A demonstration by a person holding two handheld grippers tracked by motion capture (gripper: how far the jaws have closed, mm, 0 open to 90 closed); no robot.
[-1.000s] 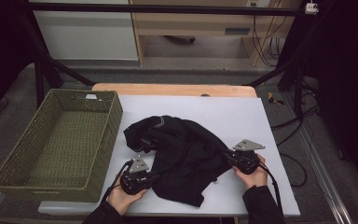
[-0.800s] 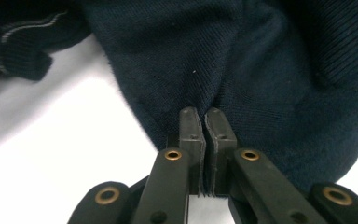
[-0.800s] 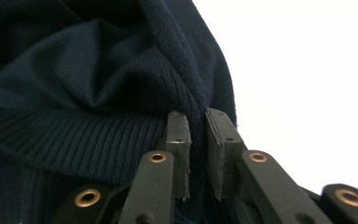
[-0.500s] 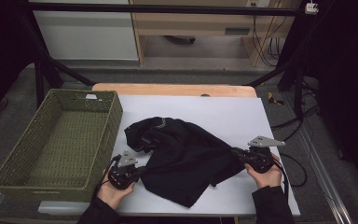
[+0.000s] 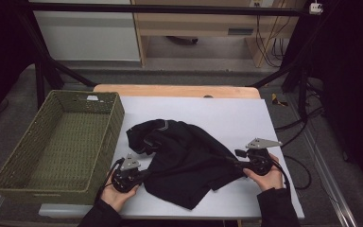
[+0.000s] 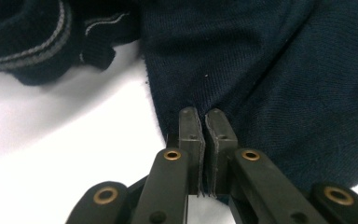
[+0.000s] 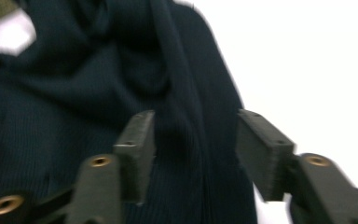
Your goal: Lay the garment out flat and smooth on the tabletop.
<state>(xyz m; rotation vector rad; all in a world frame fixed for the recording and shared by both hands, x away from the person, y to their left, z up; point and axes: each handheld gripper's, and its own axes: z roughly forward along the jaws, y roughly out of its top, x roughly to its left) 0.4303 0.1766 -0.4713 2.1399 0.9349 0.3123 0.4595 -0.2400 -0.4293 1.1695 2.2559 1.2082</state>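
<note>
A: Left gripper (image 6: 200,123): jaws clamped together on the near edge of the dark sweater (image 6: 279,79), fabric pinched between the pads. Seen low at the left in the high view (image 5: 139,176), hand wrapped around it.

B: Right gripper (image 7: 193,149): jaws apart, just been opening, a ridge of sweater fabric between them, pads not pressing on it. In the high view (image 5: 238,163), pointed into the garment's right corner.

A: Sweater (image 5: 184,158) lay spread and rumpled mid-table, collar end toward the far left, close beside the green wicker basket (image 5: 116,118) but not touching it. Basket held nothing.

B: Risks, judged. Right corner loose: any pull from the left alone likely to drag the sweater sideways and bunch it rather than stretch it flat. Fold between the right jaws thick; a re-grip there could catch several layers and lock in a crease.

A: Near hem sat close to the table's front edge (image 5: 170,215); a tug toward the body could slide it off.

B: Room noted: bare table surface behind and to the right of the garment, wide enough for spreading. Left side tight against the basket wall.
</note>
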